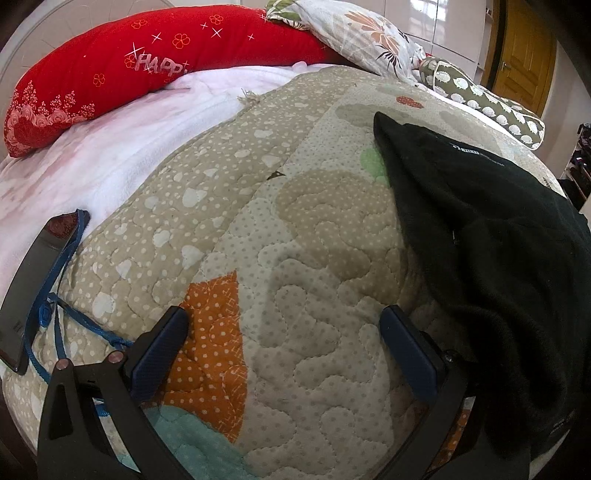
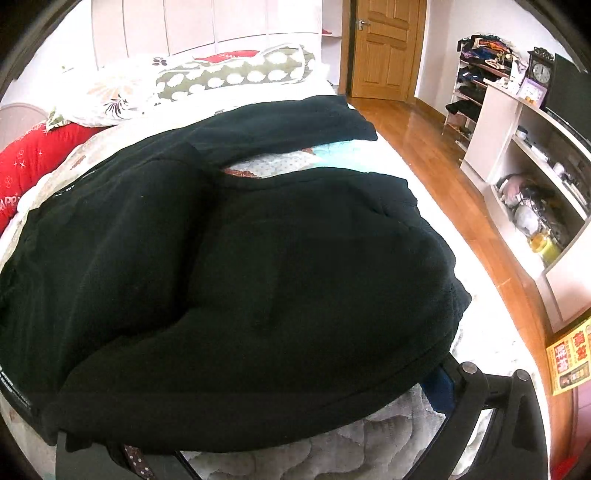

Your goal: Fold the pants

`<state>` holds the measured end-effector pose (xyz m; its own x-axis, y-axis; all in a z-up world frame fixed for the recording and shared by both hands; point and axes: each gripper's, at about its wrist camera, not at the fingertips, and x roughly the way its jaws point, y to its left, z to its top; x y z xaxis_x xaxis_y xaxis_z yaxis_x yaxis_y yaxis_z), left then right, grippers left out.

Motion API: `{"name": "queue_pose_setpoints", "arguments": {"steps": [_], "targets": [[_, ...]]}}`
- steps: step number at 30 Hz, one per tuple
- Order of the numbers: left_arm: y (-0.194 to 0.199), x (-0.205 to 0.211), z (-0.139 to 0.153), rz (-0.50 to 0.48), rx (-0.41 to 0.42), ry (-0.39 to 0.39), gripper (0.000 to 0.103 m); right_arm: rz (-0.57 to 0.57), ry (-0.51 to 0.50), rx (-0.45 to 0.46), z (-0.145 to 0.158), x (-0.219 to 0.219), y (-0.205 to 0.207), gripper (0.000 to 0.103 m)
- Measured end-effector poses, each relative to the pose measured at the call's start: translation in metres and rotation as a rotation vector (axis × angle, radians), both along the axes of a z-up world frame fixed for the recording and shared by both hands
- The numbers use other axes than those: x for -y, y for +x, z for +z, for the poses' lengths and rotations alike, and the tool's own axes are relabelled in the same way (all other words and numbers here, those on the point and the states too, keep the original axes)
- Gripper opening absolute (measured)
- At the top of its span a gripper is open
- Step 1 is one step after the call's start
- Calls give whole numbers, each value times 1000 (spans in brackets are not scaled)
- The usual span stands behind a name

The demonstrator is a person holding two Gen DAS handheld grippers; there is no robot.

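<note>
The left hand-held gripper (image 1: 282, 347) is open over the quilt (image 1: 295, 258). Black pants (image 2: 240, 258) cover the right hand-held gripper (image 2: 295, 424); I cannot tell its state.

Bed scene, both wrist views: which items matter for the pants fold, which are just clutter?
Job:
- black pants
- quilt they lie on
- left gripper, open
- right gripper, at the pants' near edge

Lying about:
- red pillow
- phone
- blue lanyard
- floral pillow
</note>
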<state>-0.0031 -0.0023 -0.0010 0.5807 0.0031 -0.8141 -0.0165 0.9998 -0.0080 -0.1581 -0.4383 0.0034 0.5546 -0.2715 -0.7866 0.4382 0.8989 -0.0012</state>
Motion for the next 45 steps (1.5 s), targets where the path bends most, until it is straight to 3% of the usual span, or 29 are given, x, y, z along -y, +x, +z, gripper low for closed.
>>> {"name": "queue_pose_setpoints", "arguments": {"steps": [5,8,10,13,15,16,19,20,24,30,35,45], "targets": [[1,0,0,1,0,12,103,0,0,0,0,-1,0,103],[5,0,6,-41,-66,43,103,-1,1,1,1,-1,0,103],[5,-3,11,-43,-89,17,103,-1,-3,0,1,-3,0,103],[-12,-13,26,4,-38,-21,103,-3,-25,-14,-3,-3,4,103],[-28,-21,36,11,53,-72,103,-3,-24,-12,-2,-4,3,102],[-33,-26,43,22,44,-98,103,-2,-13,-9,-2,-3,1,103],[-54,-28,67,33,129,-103,103,9,-3,-12,-1,-2,-2,103],[-57,-21,73,19,154,-46,103,15,-4,-13,-1,-2,-4,103],[-72,-8,89,-24,219,-75,103,21,-1,-43,3,-5,-12,103],[-72,24,95,-92,193,-62,103,55,-47,0,22,-23,-30,103],[-76,39,101,-126,166,-140,103,84,-53,63,43,-32,-39,103],[-84,78,104,-191,178,-73,103,179,-30,110,59,-51,-39,103]]}}
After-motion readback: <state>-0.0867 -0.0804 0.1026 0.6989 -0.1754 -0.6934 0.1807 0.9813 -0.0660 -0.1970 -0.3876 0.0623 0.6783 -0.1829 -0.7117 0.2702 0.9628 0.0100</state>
